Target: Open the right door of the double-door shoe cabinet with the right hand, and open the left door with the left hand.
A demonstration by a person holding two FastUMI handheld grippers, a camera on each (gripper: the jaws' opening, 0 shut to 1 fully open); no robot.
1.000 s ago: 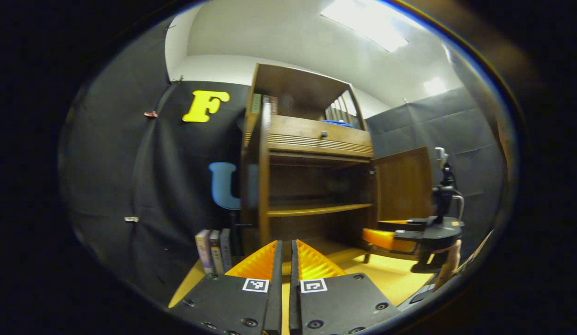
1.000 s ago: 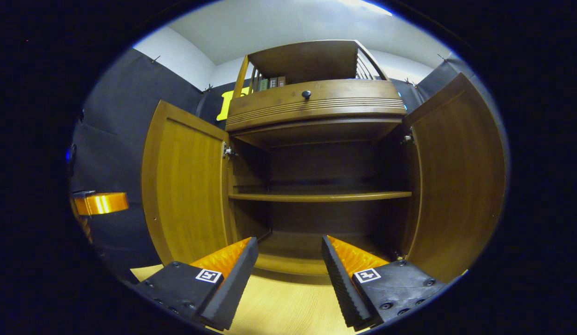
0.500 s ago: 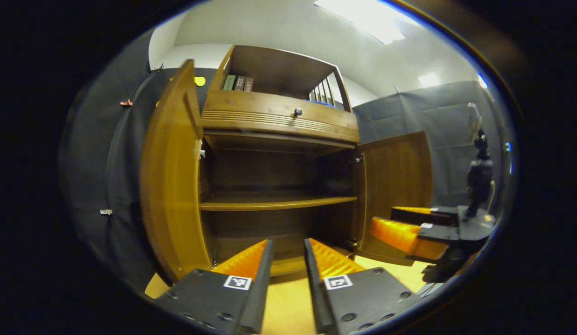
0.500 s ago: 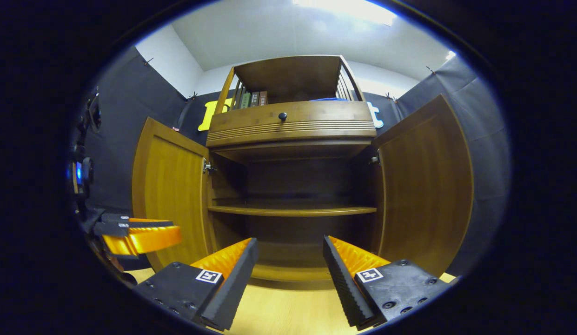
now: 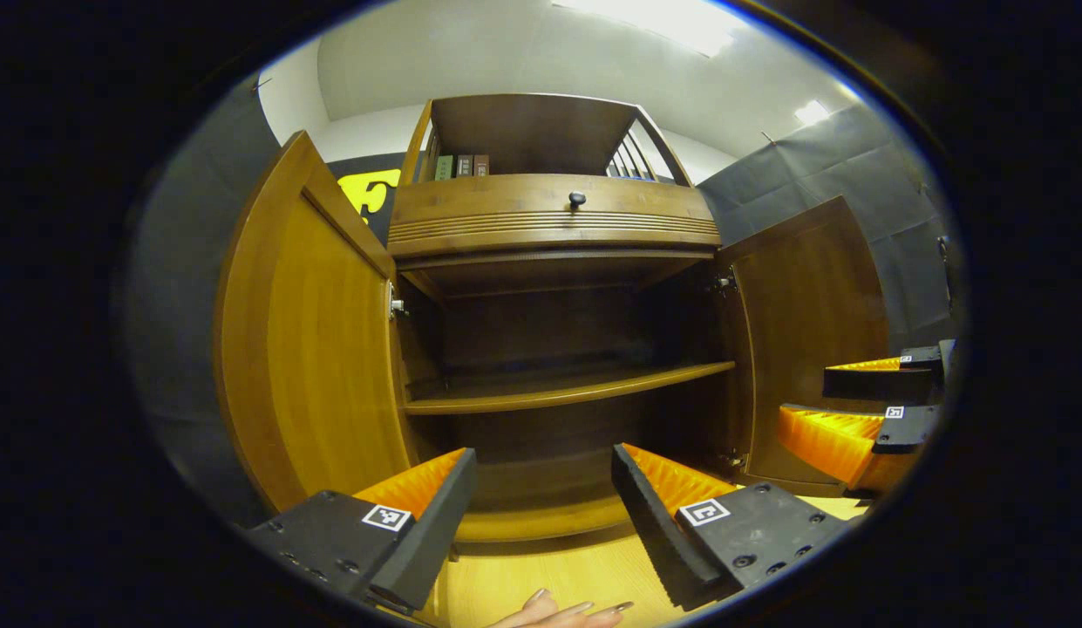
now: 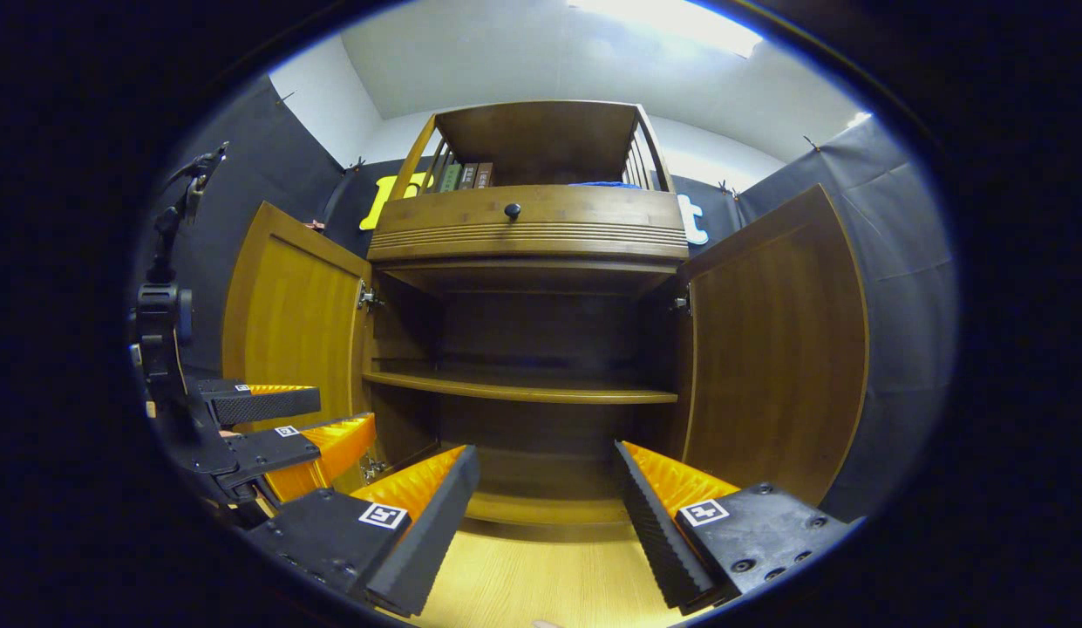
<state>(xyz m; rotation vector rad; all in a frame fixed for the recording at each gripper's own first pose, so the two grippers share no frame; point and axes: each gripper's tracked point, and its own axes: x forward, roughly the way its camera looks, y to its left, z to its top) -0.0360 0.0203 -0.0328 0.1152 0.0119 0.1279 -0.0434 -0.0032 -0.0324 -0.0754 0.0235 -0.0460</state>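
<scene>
The wooden shoe cabinet (image 5: 554, 227) faces me with both doors swung wide. In the left gripper view its left door (image 5: 309, 349) stands open at the left and its right door (image 5: 811, 314) at the right. My left gripper (image 5: 542, 455) is open in front of the cabinet's lower opening and holds nothing. My right gripper (image 5: 806, 392) hangs by the right door. In the right gripper view the left door (image 6: 288, 340) and right door (image 6: 776, 349) frame the dark inside. My right gripper (image 6: 546, 452) is open and holds nothing, with the left gripper (image 6: 344, 410) beside the left door.
One shelf (image 5: 567, 392) crosses the cabinet's inside. Above the doors is a drawer with a dark knob (image 5: 577, 199), and books (image 5: 458, 166) stand on the top shelf. A wooden floor (image 6: 541, 584) lies below. Fingertips of a hand (image 5: 562, 615) show at the bottom.
My left gripper went from nearly shut to open and swung right to face the cabinet. My right gripper stayed open and drew back a little.
</scene>
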